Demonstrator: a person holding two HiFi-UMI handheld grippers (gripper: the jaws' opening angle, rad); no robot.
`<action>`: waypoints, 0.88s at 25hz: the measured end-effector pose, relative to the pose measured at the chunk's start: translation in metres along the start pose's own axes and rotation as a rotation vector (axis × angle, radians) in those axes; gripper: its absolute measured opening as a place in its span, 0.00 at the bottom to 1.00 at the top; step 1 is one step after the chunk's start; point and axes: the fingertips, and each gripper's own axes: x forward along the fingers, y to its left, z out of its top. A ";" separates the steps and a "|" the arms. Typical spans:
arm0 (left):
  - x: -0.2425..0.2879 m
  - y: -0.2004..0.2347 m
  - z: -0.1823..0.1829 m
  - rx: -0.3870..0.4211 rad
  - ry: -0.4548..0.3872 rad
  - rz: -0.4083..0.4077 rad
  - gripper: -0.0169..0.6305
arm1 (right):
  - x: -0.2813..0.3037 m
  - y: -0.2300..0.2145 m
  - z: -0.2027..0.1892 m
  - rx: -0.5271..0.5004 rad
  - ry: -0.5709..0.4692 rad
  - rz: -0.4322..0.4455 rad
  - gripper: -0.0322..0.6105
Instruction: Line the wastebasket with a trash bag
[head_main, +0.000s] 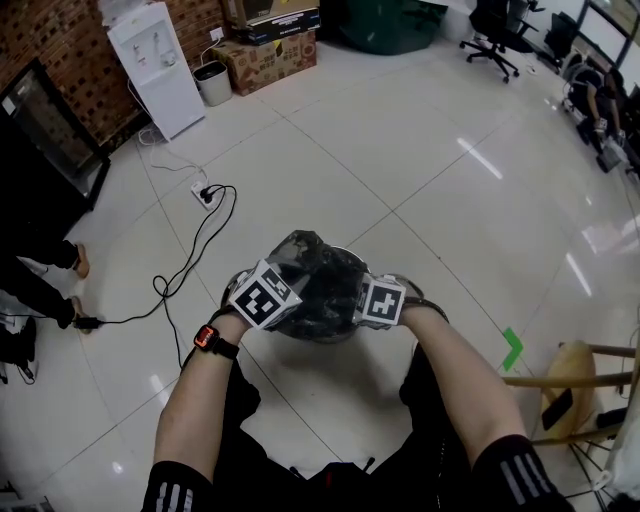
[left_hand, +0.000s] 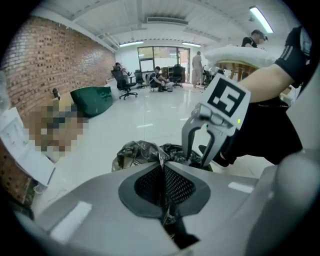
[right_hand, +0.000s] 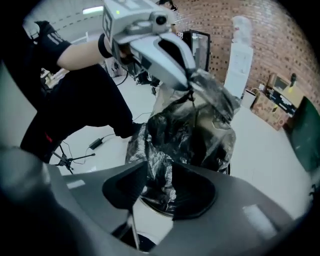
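Left claw (left_hand: 162, 165) pinched tight on thin, crinkly black trash bag (head_main: 315, 275) film; right claw (right_hand: 155, 172) half-wide, gripping a thick bunched fold. Bag sits crumpled over the round wastebasket (head_main: 348, 256) on glossy tile floor (head_main: 420, 180).

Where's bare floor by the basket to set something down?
Open tile lies beyond the wastebasket toward the water dispenser, and to its right in the head view, up to the green floor marker. Crowded: the power cable at left, the wooden stool at lower right.
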 end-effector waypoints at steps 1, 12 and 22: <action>0.000 -0.004 0.007 0.008 -0.015 -0.006 0.03 | 0.008 -0.005 -0.001 -0.007 0.011 -0.025 0.31; 0.006 -0.022 0.024 0.018 -0.050 -0.045 0.03 | 0.095 -0.048 -0.004 0.101 0.050 -0.110 0.31; 0.021 -0.004 -0.007 -0.028 -0.012 -0.021 0.03 | 0.093 -0.043 -0.013 0.203 0.031 -0.067 0.32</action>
